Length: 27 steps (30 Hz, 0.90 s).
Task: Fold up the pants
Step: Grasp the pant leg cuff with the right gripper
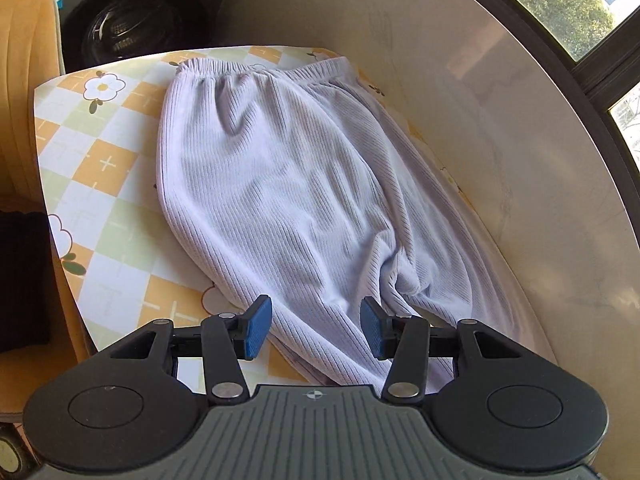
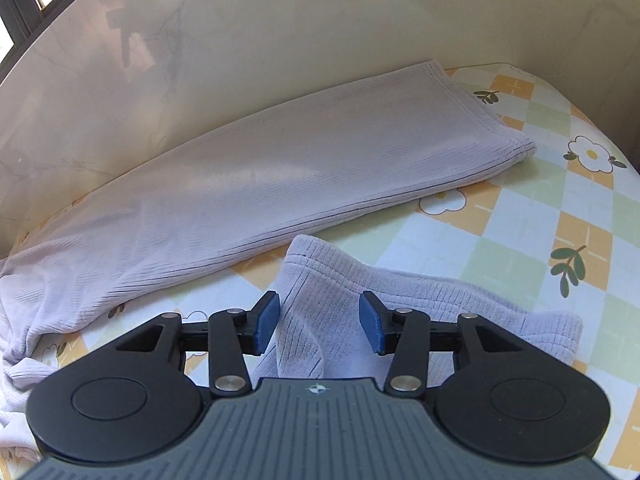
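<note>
Bright daylight is admitted through the window (image 1: 576, 8); soft glare is thrown on the wall (image 2: 132, 52) beside it. Edges are bent by fisheye distortion.

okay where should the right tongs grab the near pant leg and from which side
Grip the near pant leg at its hemmed cuff end, coming from above. That end lies loose on the tablecloth right ahead of the open right tongs, its edge easy to pinch.

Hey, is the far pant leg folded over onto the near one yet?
No, the far pant leg lies stretched out by the wall, apart from the near leg.
</note>
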Available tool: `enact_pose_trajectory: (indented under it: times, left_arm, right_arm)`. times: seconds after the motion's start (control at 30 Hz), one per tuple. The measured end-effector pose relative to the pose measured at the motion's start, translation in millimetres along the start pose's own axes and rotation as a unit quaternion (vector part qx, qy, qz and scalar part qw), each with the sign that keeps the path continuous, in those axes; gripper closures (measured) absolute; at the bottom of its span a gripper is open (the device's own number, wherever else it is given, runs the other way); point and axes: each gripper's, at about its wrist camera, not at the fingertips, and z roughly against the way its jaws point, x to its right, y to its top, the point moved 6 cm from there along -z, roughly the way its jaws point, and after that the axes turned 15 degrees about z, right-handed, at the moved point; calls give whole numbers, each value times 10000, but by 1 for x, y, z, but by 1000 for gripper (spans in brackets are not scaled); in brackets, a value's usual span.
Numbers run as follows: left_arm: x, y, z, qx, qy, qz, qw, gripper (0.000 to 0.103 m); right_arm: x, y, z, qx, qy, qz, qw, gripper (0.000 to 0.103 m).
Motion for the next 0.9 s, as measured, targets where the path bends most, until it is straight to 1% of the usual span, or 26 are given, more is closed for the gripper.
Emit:
enact_pose_trajectory:
  times: [0.03, 0.07, 0.1, 0.13, 0.2, 0.27, 0.33, 0.37, 0.4, 0.43, 0.5, 0.53, 0.57, 0.6, 0.67, 0.7, 0.8, 0.9]
  left_arm:
    - [-3, 3, 0, 3, 18, 85, 10000, 53]
    - [-5, 6, 0, 3, 20, 143, 9999, 53]
    - [-7, 8, 0, 1, 13, 179, 9998, 53]
    - [-8, 11, -1, -4, 2, 203, 9998, 53]
    - [-10, 16, -1, -25, -11, 242, 9997, 53]
    - [-11, 21, -2, -60, -53, 273, 9996, 53]
    - [-12, 28, -4, -44, -58, 249, 9997, 53]
    - [-13, 31, -6, -41, -44, 252, 9997, 53]
    - [-13, 34, -8, -48, -25, 261, 9996, 53]
    - [-12, 37, -12, -69, -11, 270, 9996, 53]
    - [-7, 40, -19, -122, -10, 208, 9997, 53]
    - [-4, 40, -23, -148, -14, 157, 9998, 54]
    - [0, 38, -27, -191, -22, 112, 9998, 54]
    - [4, 36, -31, -263, -29, 62, 9996, 54]
    - [10, 29, -41, -413, -1, -54, 9991, 54]
    - [15, 24, -46, -497, 36, -128, 9987, 54]
    - [23, 9, -60, -735, 192, -324, 9966, 54]
    - [29, -5, -69, -951, 329, -472, 9938, 55]
  right_arm:
    - [0, 1, -4, -131, -123, -47, 9998, 58]
    - [0, 2, -6, -165, -209, -74, 9996, 64]
    - [-2, 5, -6, -189, -302, -71, 9993, 73]
    - [-4, 7, -7, -226, -318, -83, 9992, 96]
    - [-8, 14, -2, -145, -329, -177, 9992, 96]
    - [-12, 28, 12, 163, -198, -349, 9991, 97]
    - [-15, 52, 46, 918, 146, -635, 9936, 97]
    - [-16, 64, 70, 1430, 303, -701, 9868, 97]
    - [-15, 71, 89, 1788, 385, -708, 9806, 97]
    - [-9, 78, 115, 2218, 406, -712, 9716, 97]
    - [9, 76, 147, 2603, 310, -833, 9614, 97]
    - [21, 70, 157, 2699, 277, -934, 9580, 97]
    - [31, 61, 162, 2722, 214, -994, 9568, 97]
    - [43, 46, 166, 2663, 63, -1025, 9584, 97]
    - [63, 14, 164, 2425, -176, -1115, 9635, 97]
    - [75, -11, 159, 2205, -292, -1287, 9664, 97]
    - [101, -77, 146, 1635, -533, -1782, 9689, 97]
    - [122, -133, 136, 1119, -709, -2303, 9641, 96]
